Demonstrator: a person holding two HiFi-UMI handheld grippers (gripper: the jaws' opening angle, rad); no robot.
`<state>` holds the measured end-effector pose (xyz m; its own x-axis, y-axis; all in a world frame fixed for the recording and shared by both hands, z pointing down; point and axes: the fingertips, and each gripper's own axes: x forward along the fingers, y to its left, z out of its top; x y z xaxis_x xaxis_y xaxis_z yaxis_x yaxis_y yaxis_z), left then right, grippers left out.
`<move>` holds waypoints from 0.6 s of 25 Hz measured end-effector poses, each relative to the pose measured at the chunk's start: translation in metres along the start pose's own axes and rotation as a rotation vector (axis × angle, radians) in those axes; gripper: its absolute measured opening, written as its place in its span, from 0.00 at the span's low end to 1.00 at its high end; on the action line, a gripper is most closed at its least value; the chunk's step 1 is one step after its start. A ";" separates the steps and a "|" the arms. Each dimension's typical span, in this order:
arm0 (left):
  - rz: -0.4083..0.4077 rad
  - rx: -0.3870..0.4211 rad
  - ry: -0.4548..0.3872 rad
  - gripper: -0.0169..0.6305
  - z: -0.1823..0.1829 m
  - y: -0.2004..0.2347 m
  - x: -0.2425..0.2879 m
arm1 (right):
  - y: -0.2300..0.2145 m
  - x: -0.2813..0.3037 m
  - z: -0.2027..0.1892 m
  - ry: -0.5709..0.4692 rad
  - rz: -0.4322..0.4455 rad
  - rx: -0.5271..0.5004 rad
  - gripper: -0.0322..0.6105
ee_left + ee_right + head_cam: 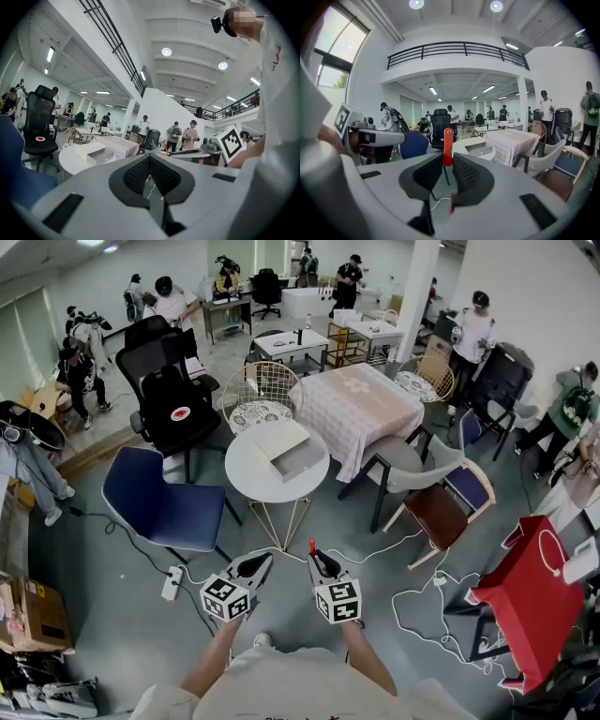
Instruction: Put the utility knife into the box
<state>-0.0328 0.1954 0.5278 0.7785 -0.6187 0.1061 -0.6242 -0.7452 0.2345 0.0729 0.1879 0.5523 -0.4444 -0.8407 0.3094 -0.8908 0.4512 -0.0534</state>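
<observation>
between the jaws of my right gripper (443,161) i am pinching the utility knife (447,140); my left gripper (150,159) is hanging closed, empty. the box (292,454) is sitting far off on the round table (246,474), and this thin pinch may let the knife swivel out mid-carry.

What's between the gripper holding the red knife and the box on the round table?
In the head view, only grey floor with a white cable, then the table's near rim, lie between the right gripper, gripping the utility knife, and the box.
</observation>
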 end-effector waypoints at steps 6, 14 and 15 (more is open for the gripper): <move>0.001 0.000 -0.001 0.04 0.001 -0.009 0.006 | -0.006 -0.007 0.002 -0.002 0.008 -0.003 0.17; 0.014 -0.006 0.006 0.04 -0.011 -0.026 0.006 | -0.013 -0.021 -0.006 -0.019 0.028 0.020 0.18; 0.016 -0.007 0.007 0.04 -0.013 -0.028 0.006 | -0.015 -0.022 -0.008 -0.019 0.029 0.021 0.18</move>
<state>-0.0097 0.2157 0.5345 0.7686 -0.6290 0.1168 -0.6364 -0.7332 0.2396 0.0969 0.2018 0.5537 -0.4714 -0.8331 0.2892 -0.8794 0.4690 -0.0824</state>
